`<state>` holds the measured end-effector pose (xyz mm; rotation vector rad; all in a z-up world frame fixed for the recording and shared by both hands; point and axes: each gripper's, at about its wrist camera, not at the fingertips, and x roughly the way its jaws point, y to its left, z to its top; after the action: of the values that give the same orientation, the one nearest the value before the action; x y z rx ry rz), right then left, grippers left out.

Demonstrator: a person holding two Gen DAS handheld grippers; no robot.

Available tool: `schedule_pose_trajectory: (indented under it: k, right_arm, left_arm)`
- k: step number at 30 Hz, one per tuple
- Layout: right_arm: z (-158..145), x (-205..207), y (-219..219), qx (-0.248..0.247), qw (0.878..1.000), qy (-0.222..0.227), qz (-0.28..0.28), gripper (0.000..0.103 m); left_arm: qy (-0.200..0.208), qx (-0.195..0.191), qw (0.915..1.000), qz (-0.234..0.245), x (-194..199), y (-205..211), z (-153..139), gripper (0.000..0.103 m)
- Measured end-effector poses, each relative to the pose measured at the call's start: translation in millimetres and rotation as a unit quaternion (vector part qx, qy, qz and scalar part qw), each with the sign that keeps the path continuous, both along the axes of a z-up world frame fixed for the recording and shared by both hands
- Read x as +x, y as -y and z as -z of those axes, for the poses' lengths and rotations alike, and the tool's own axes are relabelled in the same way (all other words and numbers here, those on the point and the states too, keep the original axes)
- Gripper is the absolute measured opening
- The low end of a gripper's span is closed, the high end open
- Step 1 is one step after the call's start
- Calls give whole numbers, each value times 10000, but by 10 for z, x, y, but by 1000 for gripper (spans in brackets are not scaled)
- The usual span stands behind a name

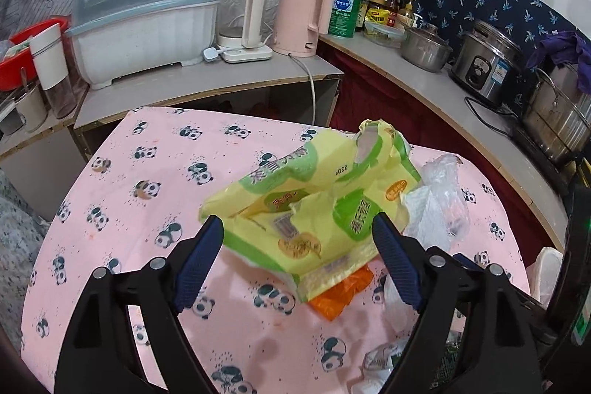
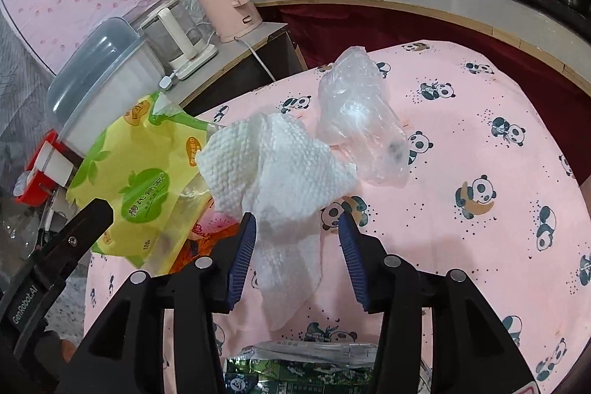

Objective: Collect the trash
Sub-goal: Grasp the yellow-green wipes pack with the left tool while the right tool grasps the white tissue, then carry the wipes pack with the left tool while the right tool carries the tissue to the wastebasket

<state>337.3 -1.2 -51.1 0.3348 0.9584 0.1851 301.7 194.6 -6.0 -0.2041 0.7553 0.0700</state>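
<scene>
A torn yellow-green snack bag point(image 1: 314, 202) lies crumpled on the pink panda tablecloth point(image 1: 147, 172). My left gripper point(image 1: 297, 224) stands open around its near end, jaws wide, pads not pressing. An orange wrapper point(image 1: 340, 298) sticks out from under the bag. In the right wrist view a white paper towel point(image 2: 280, 172) lies between the fingers of my right gripper point(image 2: 297, 220), which is open; the right pad is clear of the towel. A clear plastic bag point(image 2: 362, 120) rests just beyond the towel. The yellow-green bag point(image 2: 147, 180) is to the left there.
A dark green wrapper point(image 2: 295, 368) lies at the table's near edge. Behind the table a low counter point(image 1: 207, 87) holds a covered dish box point(image 1: 144, 13), a glass kettle point(image 1: 242, 21) and a pink kettle point(image 1: 301, 17). Pots and a rice cooker point(image 1: 487, 65) line the right counter.
</scene>
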Motion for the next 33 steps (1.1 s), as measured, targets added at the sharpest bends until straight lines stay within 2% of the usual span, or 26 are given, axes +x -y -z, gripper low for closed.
schedule_pose_trajectory:
  k: [1,2,3,4,5,7,8,9,13,23,33]
  right_arm:
    - [26,30,-2,51,10000,-35,-5,46]
    - [45,50,-11,67,10000,-53,-24,46]
    - [55,60,-24,52,10000,-48,-47,40]
    - [58,66,-26,47,10000,-38,-68,27]
    - [63,63,-30,42,9999,-27,-91,22]
    - [68,48,-23,60,9999,-12,-102,8]
    - [68,37,-11,68,9999,4,-94,6]
    - [63,24,1,67,9999,24,-84,5]
    - [-20,-52,87,36,9998,185,29,4]
    - [-387,-333,432,167,9981,500,309,4]
    - [-780,-743,838,255,9940,891,588,4]
  left_arm:
    - [-1,29,10000,17,28,15,8,74]
    - [-11,44,10000,68,54,34,20,65]
    - [-41,34,9999,131,72,48,32,60]
    - [-83,19,9998,174,89,61,47,49]
    - [-108,-4,9997,219,102,68,62,36]
    - [-160,-11,9995,270,109,91,91,21]
    - [-165,-29,9994,308,109,99,97,11]
    - [-171,-29,9993,324,99,109,103,6]
    - [-88,13,9994,339,19,144,59,0]
    - [229,-65,9989,394,-227,294,-316,0]
    - [484,-24,9962,727,-531,753,-658,0]
